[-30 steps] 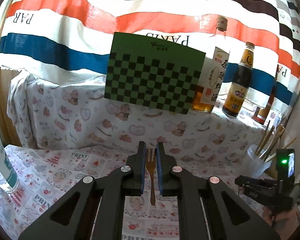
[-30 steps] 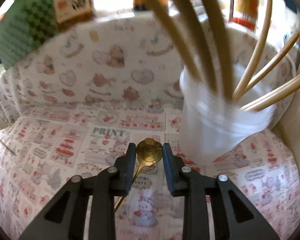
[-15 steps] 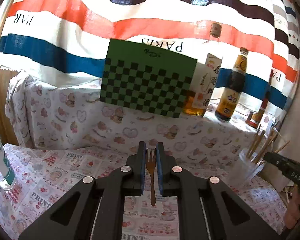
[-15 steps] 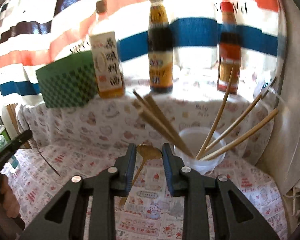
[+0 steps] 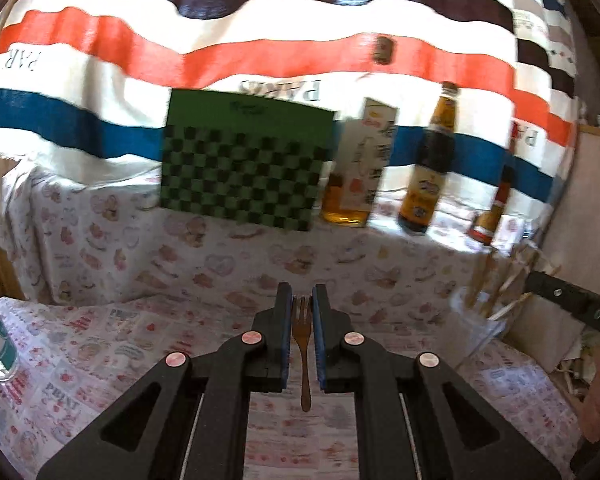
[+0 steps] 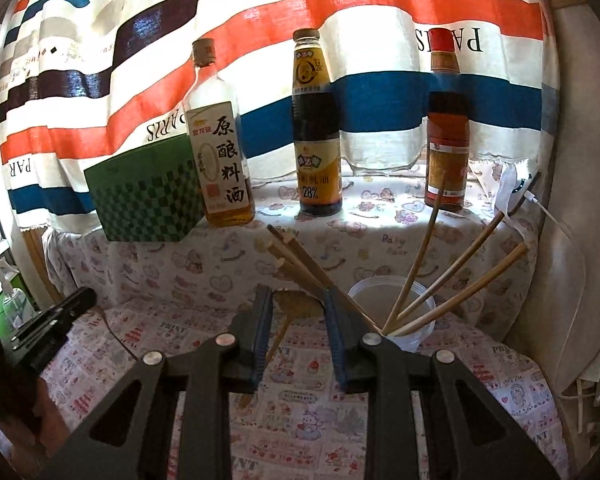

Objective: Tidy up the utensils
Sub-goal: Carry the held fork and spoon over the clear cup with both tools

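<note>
- Golden metal fork (image 5: 302, 344): we see it clamped upright between the pads of the left gripper (image 5: 301, 312), tines up, slim handle hanging below the jaws.
- Golden spoon (image 6: 296, 305): the right gripper (image 6: 298, 308) is closed on its round bowl, handle slanting down-left.
- Both hang above the printed tablecloth (image 6: 312, 412).
- Clear plastic cup (image 6: 414, 300) of wooden chopsticks (image 6: 456, 276) stands just right of the spoon.
</note>
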Demonstrator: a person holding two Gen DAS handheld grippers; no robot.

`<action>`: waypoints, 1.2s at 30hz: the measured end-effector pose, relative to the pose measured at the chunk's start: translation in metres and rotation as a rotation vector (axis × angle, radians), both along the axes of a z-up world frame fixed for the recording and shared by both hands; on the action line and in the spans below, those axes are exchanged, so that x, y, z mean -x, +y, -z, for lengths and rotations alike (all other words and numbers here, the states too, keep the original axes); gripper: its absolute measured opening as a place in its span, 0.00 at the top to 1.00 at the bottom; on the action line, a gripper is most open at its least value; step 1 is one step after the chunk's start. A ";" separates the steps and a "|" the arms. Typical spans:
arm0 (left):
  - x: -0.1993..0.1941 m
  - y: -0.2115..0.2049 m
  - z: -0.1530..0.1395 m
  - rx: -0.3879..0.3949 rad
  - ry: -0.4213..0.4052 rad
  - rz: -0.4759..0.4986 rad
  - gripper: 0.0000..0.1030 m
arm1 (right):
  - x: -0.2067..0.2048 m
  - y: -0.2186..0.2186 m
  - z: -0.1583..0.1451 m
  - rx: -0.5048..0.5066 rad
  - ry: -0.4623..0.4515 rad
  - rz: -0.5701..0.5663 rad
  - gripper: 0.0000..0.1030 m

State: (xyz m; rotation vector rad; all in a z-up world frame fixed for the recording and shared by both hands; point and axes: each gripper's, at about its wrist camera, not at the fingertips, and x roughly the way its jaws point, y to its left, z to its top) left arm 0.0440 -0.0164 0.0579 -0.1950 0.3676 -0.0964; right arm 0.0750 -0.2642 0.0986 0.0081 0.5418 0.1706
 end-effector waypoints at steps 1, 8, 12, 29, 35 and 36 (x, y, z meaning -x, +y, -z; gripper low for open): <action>0.001 -0.007 -0.005 -0.008 -0.002 0.018 0.91 | 0.003 0.000 -0.002 0.013 -0.004 -0.005 0.76; 0.012 -0.061 -0.055 -0.067 -0.058 0.105 0.91 | 0.014 -0.016 -0.030 0.132 -0.067 0.021 0.76; 0.017 -0.092 -0.087 -0.087 -0.117 0.185 0.91 | 0.007 -0.028 -0.042 0.168 -0.089 0.044 0.76; -0.061 -0.165 -0.106 0.030 -0.083 0.358 0.91 | -0.040 -0.077 -0.062 0.145 -0.175 0.180 0.76; -0.089 -0.190 -0.083 -0.046 -0.054 0.333 0.91 | -0.054 -0.089 -0.051 0.106 -0.161 0.202 0.76; -0.092 -0.191 -0.078 -0.048 -0.055 0.321 0.91 | -0.058 -0.089 -0.049 0.106 -0.150 0.206 0.76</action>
